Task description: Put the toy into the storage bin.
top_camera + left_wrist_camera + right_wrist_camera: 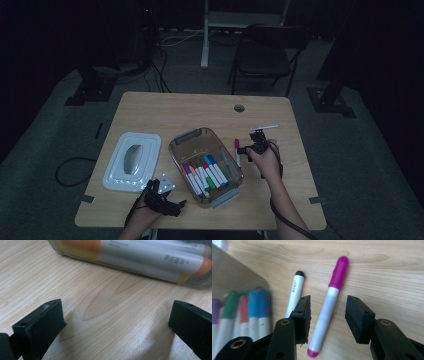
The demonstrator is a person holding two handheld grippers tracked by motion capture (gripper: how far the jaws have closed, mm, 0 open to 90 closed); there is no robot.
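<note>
While astride magenta marker [329, 305], right tool [328, 315] half-open.

High view dim — close views bright.

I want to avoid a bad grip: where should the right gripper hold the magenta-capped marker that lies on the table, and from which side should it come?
Grip the white barrel of the magenta-capped marker near its middle, coming from above. It lies flat on the table, and the right gripper already has one open jaw on each long side. The black-capped marker lies close beside it, so the jaw between the two probably needs care.
</note>
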